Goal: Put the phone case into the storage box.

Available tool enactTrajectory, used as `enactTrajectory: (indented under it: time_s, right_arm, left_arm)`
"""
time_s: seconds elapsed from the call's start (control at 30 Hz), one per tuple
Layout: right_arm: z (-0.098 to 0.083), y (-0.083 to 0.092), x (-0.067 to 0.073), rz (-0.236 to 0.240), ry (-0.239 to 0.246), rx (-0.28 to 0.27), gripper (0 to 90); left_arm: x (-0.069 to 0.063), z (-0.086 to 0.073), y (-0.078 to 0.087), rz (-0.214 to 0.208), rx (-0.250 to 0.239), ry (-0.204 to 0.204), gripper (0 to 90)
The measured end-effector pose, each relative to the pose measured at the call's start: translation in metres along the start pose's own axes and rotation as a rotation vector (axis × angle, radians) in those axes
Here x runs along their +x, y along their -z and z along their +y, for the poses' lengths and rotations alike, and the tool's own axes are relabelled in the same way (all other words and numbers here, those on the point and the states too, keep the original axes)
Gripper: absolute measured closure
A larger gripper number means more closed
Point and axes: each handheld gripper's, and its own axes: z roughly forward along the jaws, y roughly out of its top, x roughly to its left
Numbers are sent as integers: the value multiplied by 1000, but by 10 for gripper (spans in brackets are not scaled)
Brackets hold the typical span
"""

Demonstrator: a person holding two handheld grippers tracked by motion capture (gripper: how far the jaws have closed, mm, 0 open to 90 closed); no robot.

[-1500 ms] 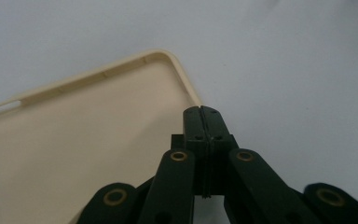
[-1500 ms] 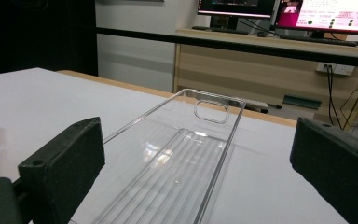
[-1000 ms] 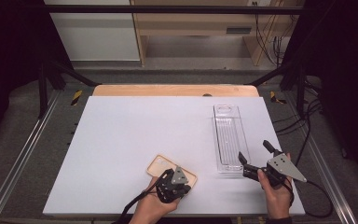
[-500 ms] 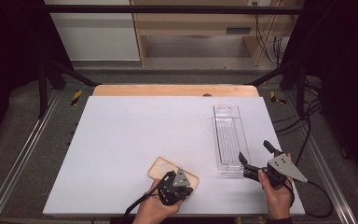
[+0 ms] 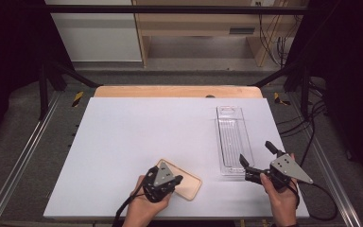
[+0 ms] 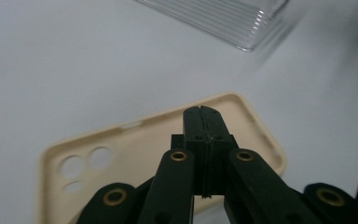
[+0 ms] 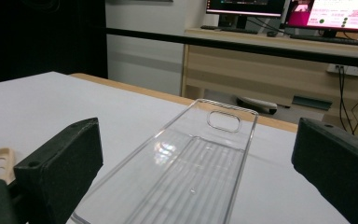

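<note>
- My left gripper [image 5: 172, 181] is clenched with nothing inside, above the phone case [image 6: 242, 135] (beige, near the table's [image 5: 146, 127] front edge).
- My right gripper [image 5: 257, 158] is released, at the clear tray's [image 5: 231, 137] near end.

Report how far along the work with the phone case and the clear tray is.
Done: nothing is in the tray yet. In hand: the left claw is shut and sits over the phone case, which lies on the table. The right claw waits open at the tray's near end. Left: probably lifting the case into the tray.
</note>
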Motion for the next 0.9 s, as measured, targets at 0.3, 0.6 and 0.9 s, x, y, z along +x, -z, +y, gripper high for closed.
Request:
enactTrajectory:
  time_s: [0.3,0.6,0.9]
  right_arm:
    - [31,-4,21,60,31,56,19]
    - [61,-16,38,136,52,123,23]
    - [73,-22,69,247,47,168,23]
  left_arm:
    - [47,-18,50,152,-124,72,900]
    - [86,-48,89,297,-180,127,873]
    - [108,-71,104,389,-247,168,578]
